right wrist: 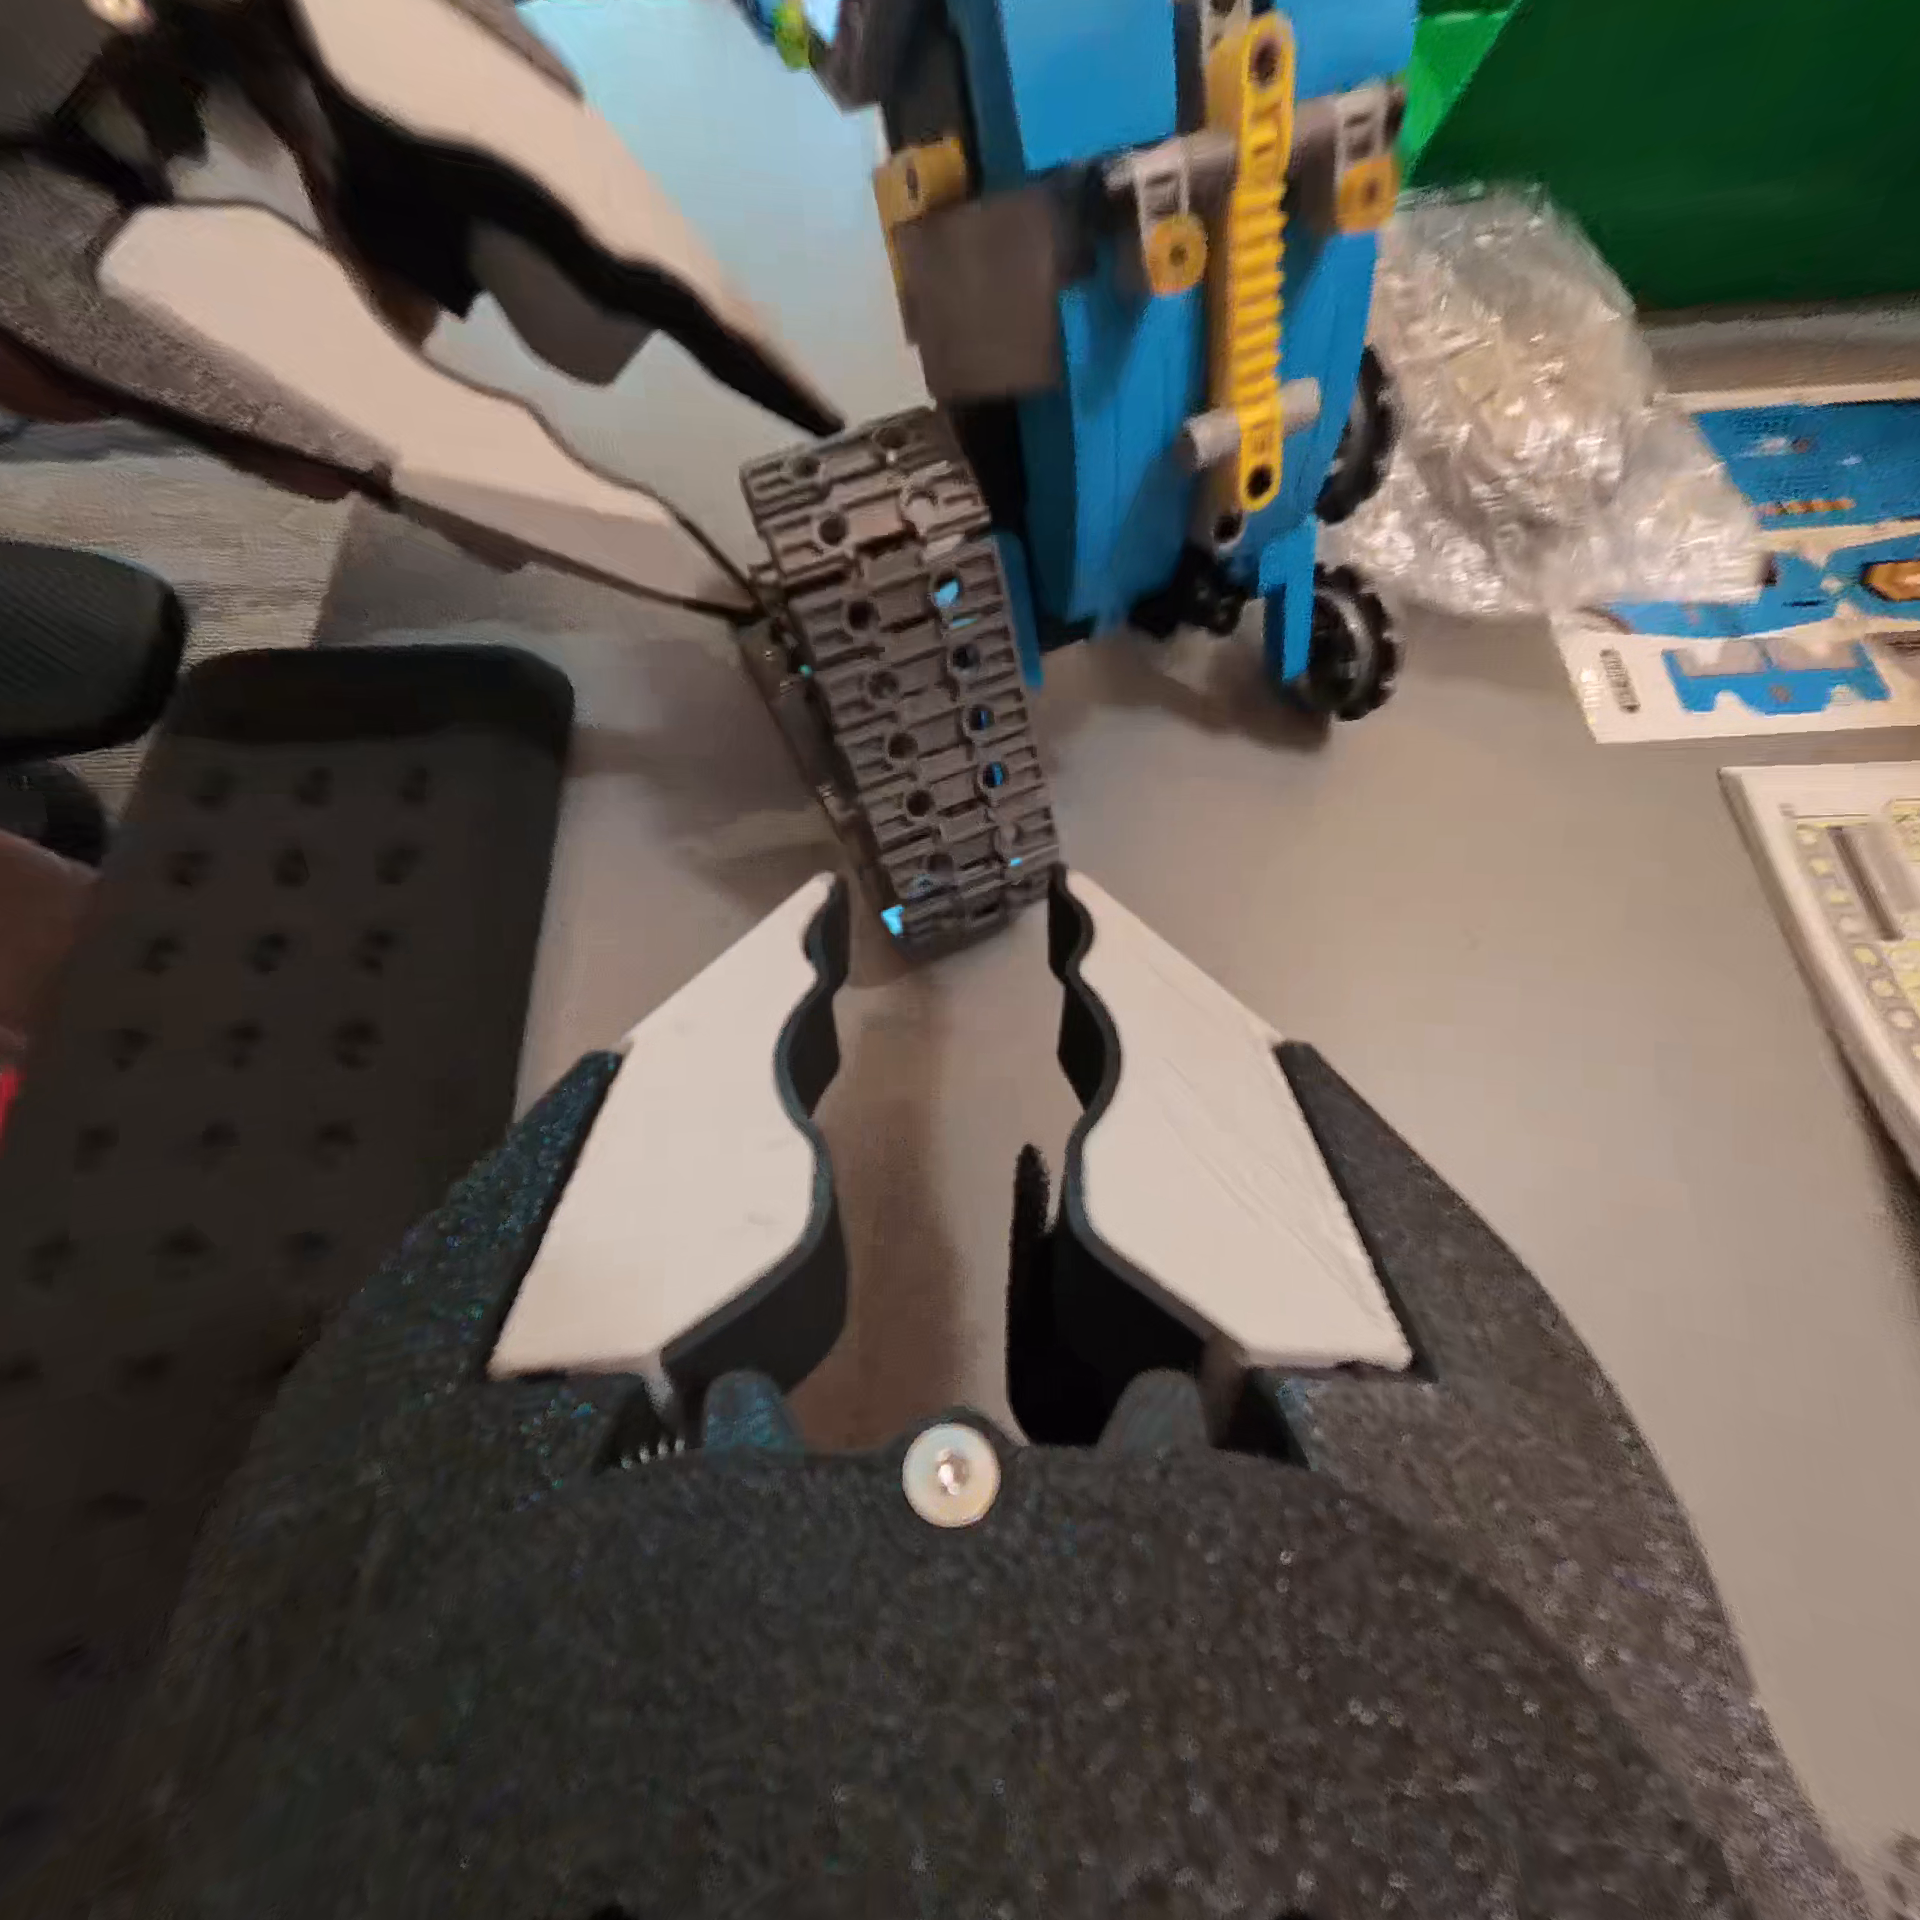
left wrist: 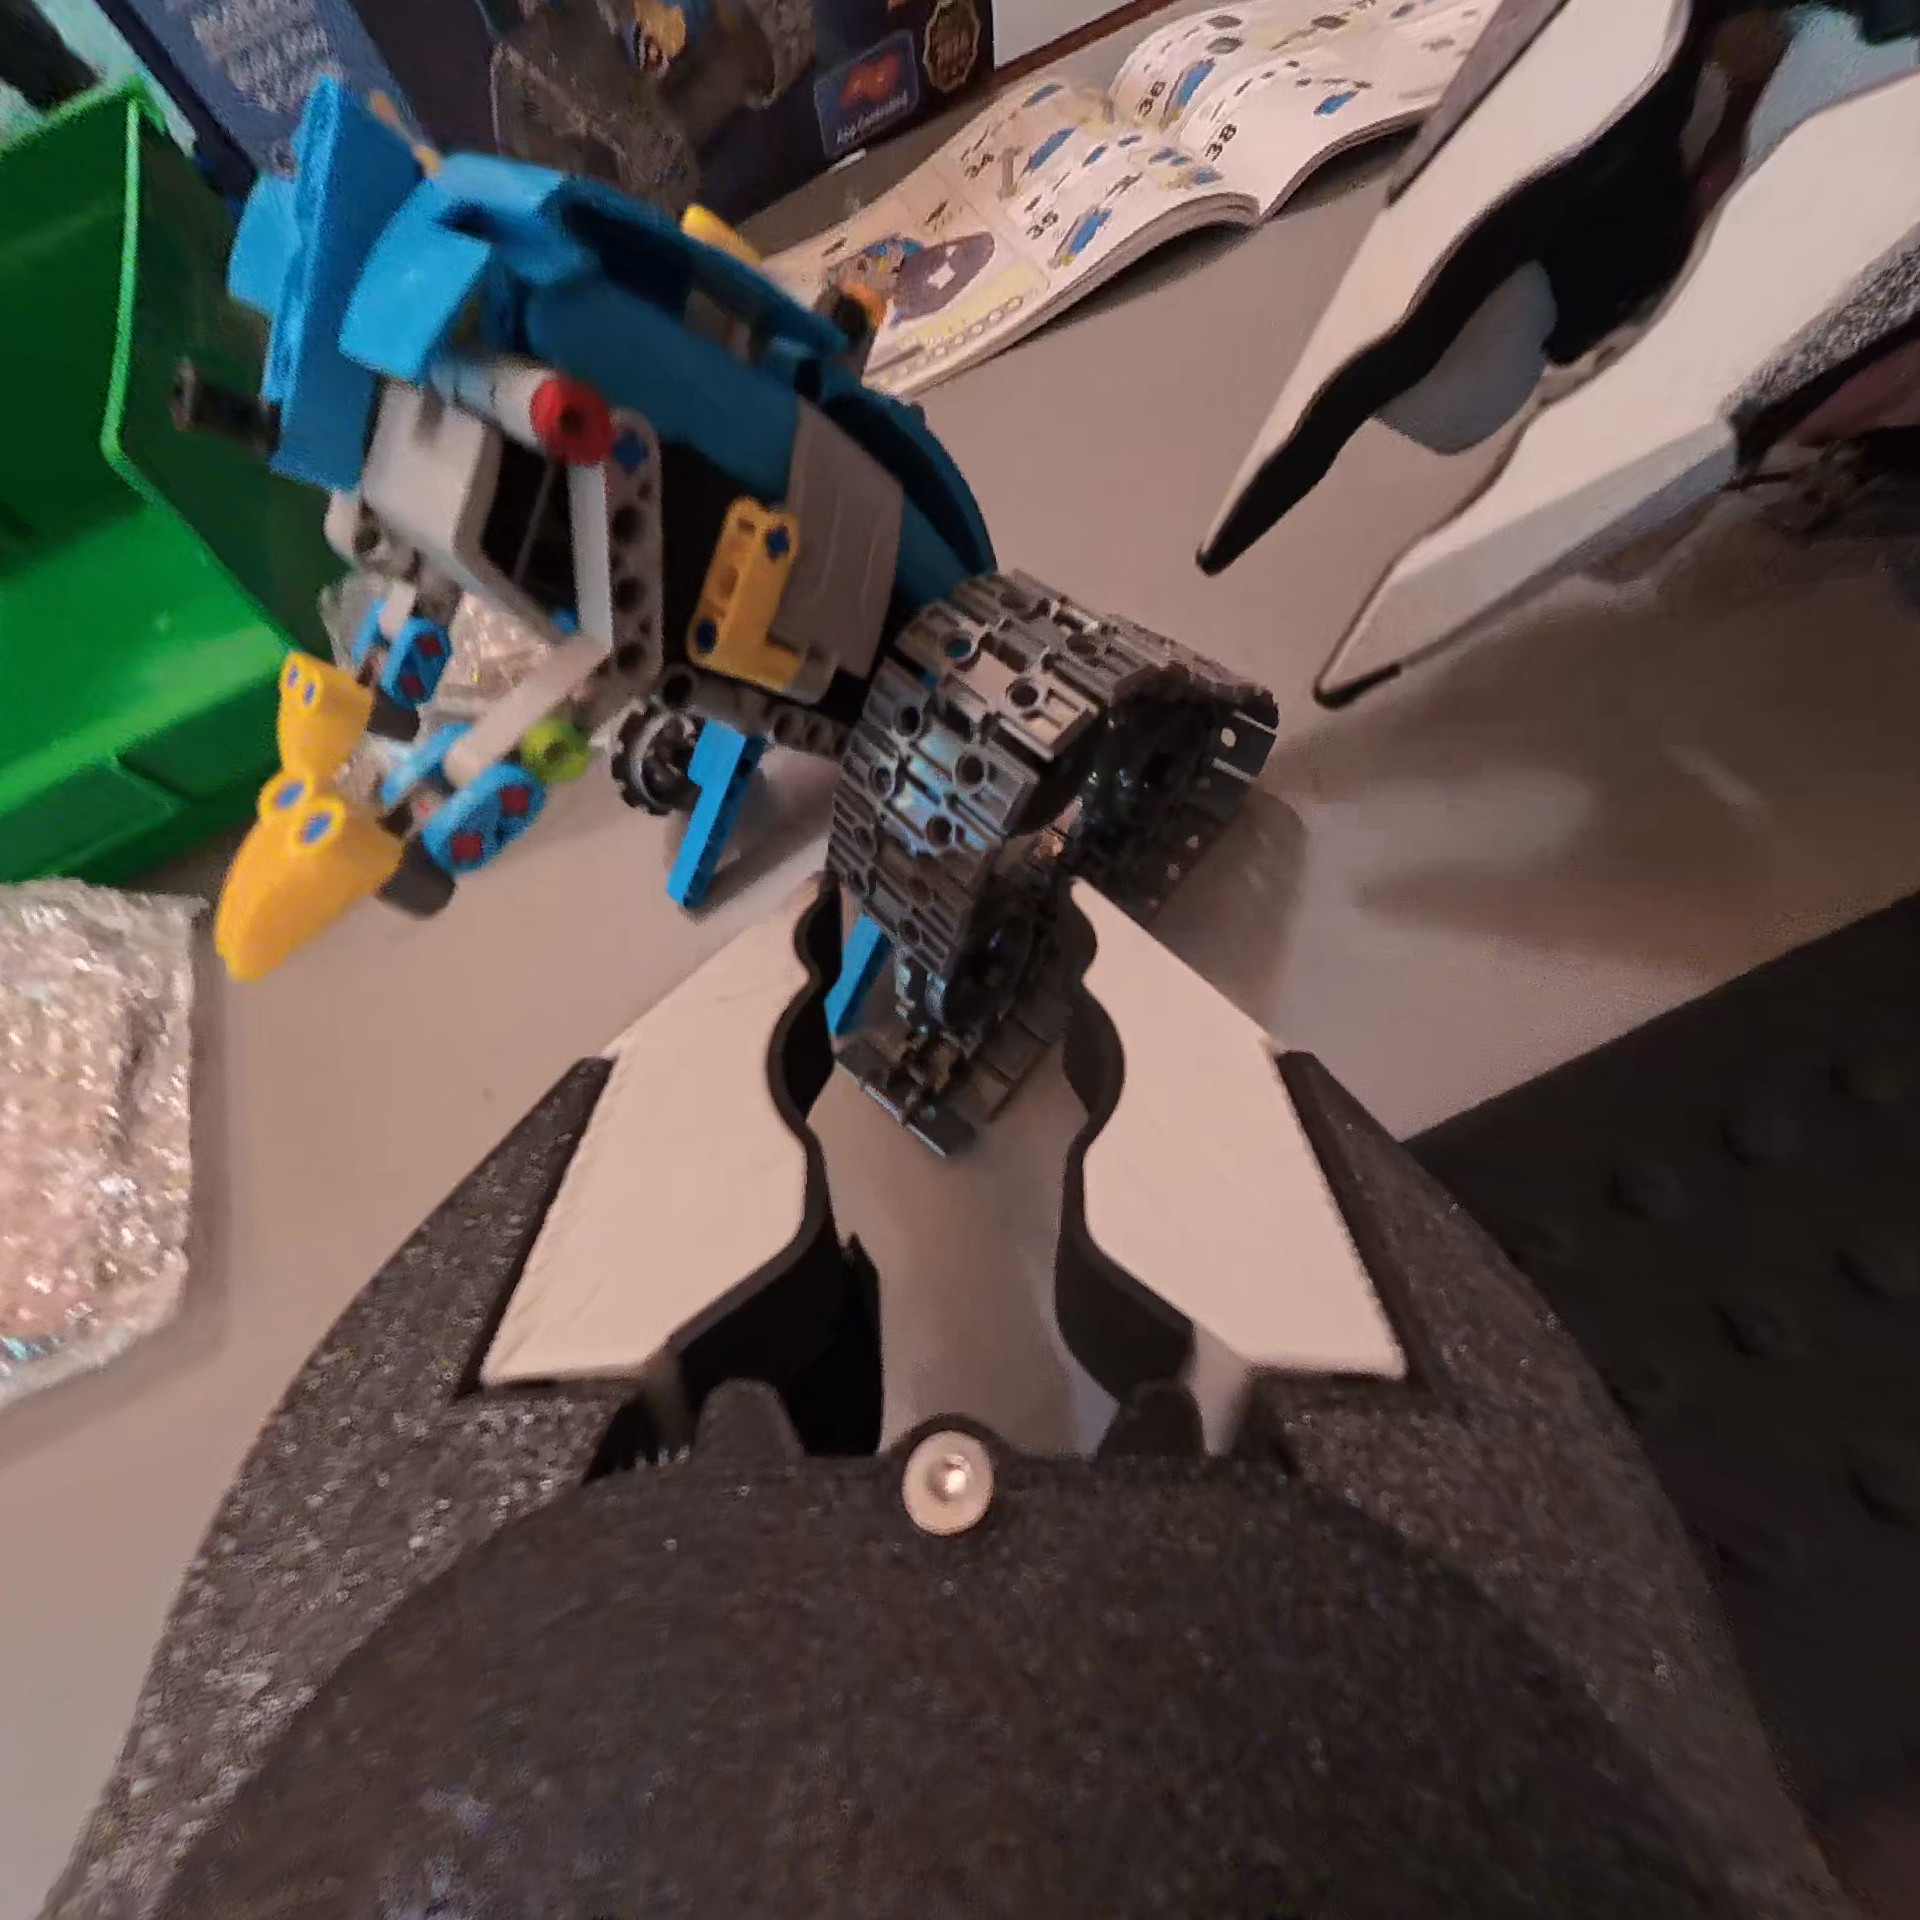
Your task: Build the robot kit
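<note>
A blue, grey and yellow brick-built vehicle (left wrist: 623, 416) stands tilted on the grey table, and it also shows in the right wrist view (right wrist: 1143, 312). Its dark grey tread loop (left wrist: 966, 748) hangs at the near corner. My left gripper (left wrist: 951, 904) is shut on the tread, which sits deep between the fingers. In the right wrist view the left gripper (right wrist: 790, 520) pinches the tread (right wrist: 914, 675) from the left. My right gripper (right wrist: 945, 894) is open, its tips on either side of the tread's lower end. It also shows in the left wrist view (left wrist: 1268, 623), just right of the tread.
A green box (left wrist: 104, 520) stands behind the vehicle. An open instruction booklet (left wrist: 1143, 166) and a product box (left wrist: 727, 83) lie at the back. Clear plastic bags (right wrist: 1507, 395), a sticker sheet (right wrist: 1766, 582) and a black studded mat (right wrist: 260, 987) surround the work spot.
</note>
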